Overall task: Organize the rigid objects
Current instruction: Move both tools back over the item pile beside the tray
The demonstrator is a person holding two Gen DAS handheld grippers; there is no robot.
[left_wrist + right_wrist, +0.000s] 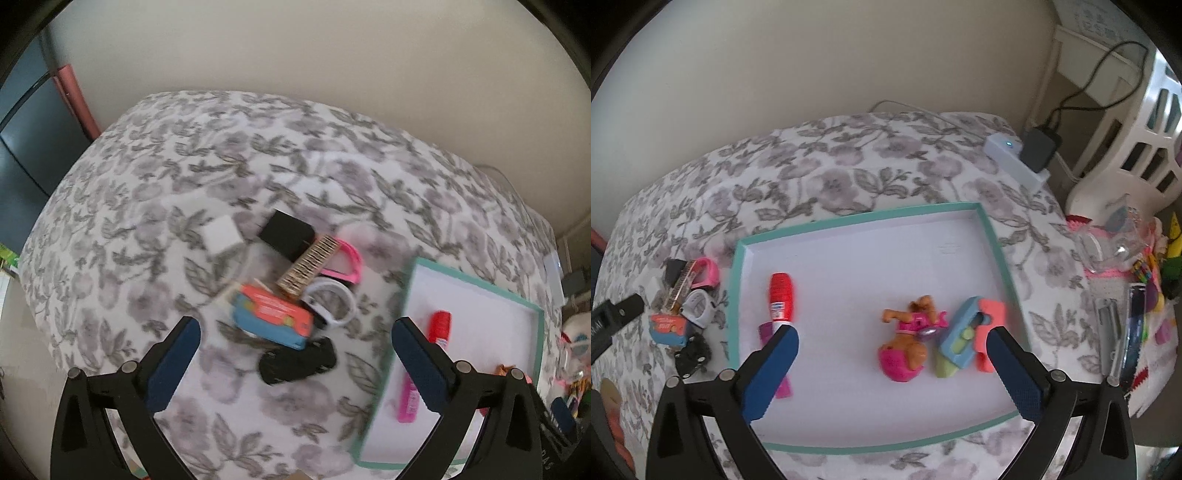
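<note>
A: Rigid objects come in two groups: a pile loose on the floral cloth (258, 147), and four pieces already lying in the teal-rimmed tray (1004, 258) — a red-capped glue stick (781, 295), a pink strip (775, 369) at its 6 o'clock, a toy dog in pink (908, 339) and a blue-and-coral toy (971, 332) at the dog's 3 o'clock.

B: We hold nothing. Our left gripper (295, 354) stands at full spread over the pile with only air between the pads; our right gripper (892, 365) is equally wide above the tray, the dog showing between its fingers untouched.

A: So we judge we are between a drop and the next pick. In the left view the pile sits at the tray's 9 o'clock: an orange-and-blue box (273, 317), a black toy car (295, 363) at its 5 o'clock, a white bangle (330, 301) and pink bangle (341, 260), a striped block (306, 267), a black cube (286, 234), a white cube (221, 236).

B: Next we need to lower the left jaws around the car or box, square to its narrow sides.

A: Any labels?

B: Print on the box and glue stick is too blurred to read.
</note>
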